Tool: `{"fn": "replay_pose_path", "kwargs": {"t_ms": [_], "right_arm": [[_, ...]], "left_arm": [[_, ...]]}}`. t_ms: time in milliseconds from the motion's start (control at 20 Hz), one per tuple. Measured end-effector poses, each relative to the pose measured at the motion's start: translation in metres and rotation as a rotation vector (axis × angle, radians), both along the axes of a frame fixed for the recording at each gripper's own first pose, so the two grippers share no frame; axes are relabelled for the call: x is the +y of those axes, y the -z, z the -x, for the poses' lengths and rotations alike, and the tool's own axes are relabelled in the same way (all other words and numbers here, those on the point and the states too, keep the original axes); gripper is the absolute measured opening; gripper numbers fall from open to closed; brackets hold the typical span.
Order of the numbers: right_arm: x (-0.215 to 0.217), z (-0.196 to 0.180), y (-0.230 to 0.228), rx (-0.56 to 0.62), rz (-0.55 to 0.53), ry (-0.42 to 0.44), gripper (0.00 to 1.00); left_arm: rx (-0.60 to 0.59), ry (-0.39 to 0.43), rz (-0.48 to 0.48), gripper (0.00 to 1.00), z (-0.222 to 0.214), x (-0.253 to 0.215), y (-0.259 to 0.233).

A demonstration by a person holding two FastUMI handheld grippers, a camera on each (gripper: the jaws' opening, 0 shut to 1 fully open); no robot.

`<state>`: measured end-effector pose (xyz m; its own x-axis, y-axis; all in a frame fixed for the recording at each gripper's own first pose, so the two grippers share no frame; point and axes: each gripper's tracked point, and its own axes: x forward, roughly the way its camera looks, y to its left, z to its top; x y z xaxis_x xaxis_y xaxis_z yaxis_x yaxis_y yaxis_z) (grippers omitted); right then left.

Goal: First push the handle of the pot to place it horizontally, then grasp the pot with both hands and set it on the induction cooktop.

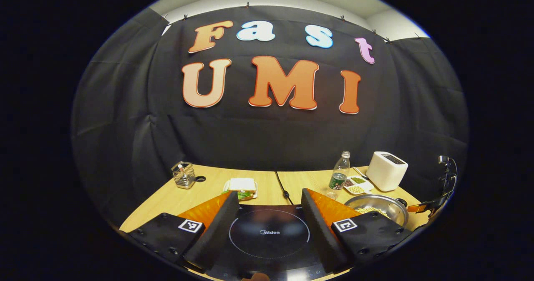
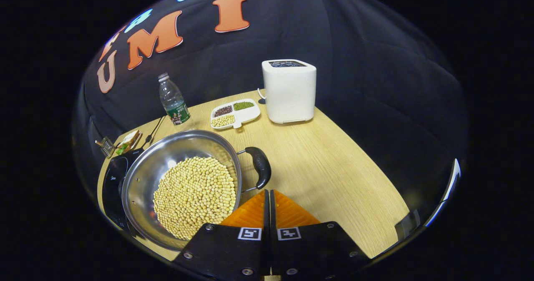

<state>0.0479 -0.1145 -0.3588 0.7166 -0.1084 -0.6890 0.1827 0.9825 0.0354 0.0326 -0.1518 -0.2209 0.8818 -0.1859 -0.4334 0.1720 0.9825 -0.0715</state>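
A steel pot full of pale beans stands on the wooden table, just right of the black induction cooktop. Its black loop handle sticks out on the side towards my right gripper. That gripper is shut with nothing between its fingers, and its tips sit right at the handle's near end; I cannot tell whether they touch. My left gripper hangs open over the cooktop, with the pot off to its right.
At the back of the table stand a white boxy appliance, a water bottle and a divided dish of beans. A plate with a sandwich, a mesh holder and a black cable lie behind the cooktop.
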Motion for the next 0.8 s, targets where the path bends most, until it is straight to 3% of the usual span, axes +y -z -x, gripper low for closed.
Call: {"fn": "replay_pose_path", "kwargs": {"t_ms": [350,600,800], "right_arm": [[-0.004,0.001,-0.016,-0.061,0.051,-0.047,0.05],[0.007,-0.006,-0.030,-0.112,0.055,-0.094,0.54],[0.006,-0.015,-0.020,-0.105,0.054,-0.094,0.77]], "left_arm": [[0.089,0.075,0.036,0.97,0.015,-0.058,0.044],[0.158,0.124,0.040,0.99,0.024,-0.091,0.075],[0.219,0.169,0.024,0.99,0.035,-0.114,0.099]]}}
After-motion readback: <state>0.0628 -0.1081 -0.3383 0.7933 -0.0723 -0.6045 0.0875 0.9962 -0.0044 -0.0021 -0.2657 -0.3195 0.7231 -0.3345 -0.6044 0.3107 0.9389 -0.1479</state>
